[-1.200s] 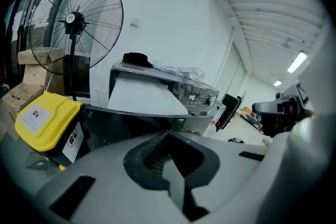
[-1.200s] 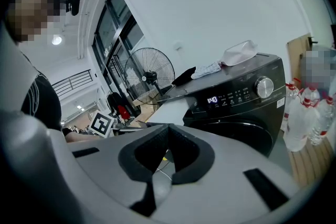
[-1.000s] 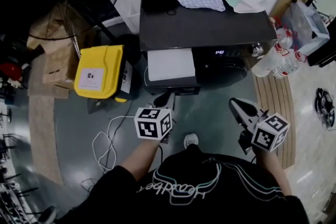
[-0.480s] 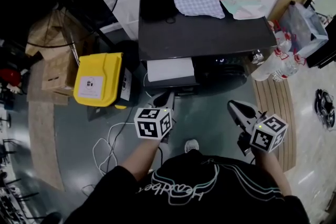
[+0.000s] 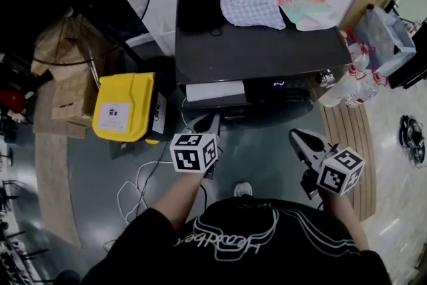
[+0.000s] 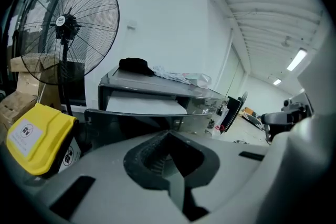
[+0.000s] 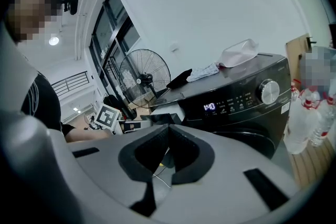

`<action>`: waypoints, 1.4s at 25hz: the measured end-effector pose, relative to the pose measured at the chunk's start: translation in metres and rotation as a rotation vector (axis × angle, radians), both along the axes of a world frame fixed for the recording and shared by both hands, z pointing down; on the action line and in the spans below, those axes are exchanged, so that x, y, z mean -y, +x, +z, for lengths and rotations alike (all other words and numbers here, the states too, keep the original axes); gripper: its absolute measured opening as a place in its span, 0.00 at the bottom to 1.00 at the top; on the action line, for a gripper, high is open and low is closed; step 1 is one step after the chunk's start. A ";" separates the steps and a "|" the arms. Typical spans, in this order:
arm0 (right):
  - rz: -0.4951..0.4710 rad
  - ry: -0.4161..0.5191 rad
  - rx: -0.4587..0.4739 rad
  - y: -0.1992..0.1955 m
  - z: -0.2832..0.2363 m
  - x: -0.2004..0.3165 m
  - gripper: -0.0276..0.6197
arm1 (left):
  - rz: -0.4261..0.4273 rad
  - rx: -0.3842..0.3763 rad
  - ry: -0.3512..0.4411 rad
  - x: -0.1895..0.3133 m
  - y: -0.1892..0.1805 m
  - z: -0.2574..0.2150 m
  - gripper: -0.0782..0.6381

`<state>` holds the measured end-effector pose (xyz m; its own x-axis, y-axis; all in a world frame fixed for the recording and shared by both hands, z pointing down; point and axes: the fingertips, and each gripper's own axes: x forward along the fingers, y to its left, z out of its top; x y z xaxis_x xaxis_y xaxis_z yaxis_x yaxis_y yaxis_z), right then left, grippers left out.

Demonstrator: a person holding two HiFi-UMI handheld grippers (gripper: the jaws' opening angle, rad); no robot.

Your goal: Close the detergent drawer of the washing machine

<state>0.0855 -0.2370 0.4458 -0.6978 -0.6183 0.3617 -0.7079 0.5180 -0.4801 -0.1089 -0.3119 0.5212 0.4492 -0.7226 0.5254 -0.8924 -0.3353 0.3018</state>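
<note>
Detergent drawer (image 5: 215, 91) further in vs 1 s ago; only a short white strip out.
L gripper (image 5: 207, 121) jaws together, empty, tips just beside drawer front, top-L of washing machine (image 5: 260, 43). R gripper (image 5: 298, 137) jaws together, empty, well apart. Display (image 7: 209, 107) reads 1:40.

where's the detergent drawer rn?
Head view: the detergent drawer sticks partly out of the washing machine's front, at its left end, just beyond the left gripper and right of the yellow bin.
</note>
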 end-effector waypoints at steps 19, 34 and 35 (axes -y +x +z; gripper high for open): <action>0.015 0.015 0.006 0.005 0.005 0.013 0.09 | -0.026 0.033 0.030 0.027 -0.003 0.000 0.14; 0.050 0.017 -0.003 0.019 -0.001 0.014 0.09 | -0.046 0.061 0.018 0.059 -0.008 0.000 0.14; 0.050 0.015 -0.003 0.019 -0.001 0.014 0.08 | -0.045 0.061 0.017 0.059 -0.008 0.000 0.14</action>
<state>0.1046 -0.2507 0.4449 -0.6648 -0.6576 0.3544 -0.7345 0.4892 -0.4703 -0.1171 -0.3713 0.5209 0.3836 -0.7503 0.5384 -0.9233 -0.2993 0.2407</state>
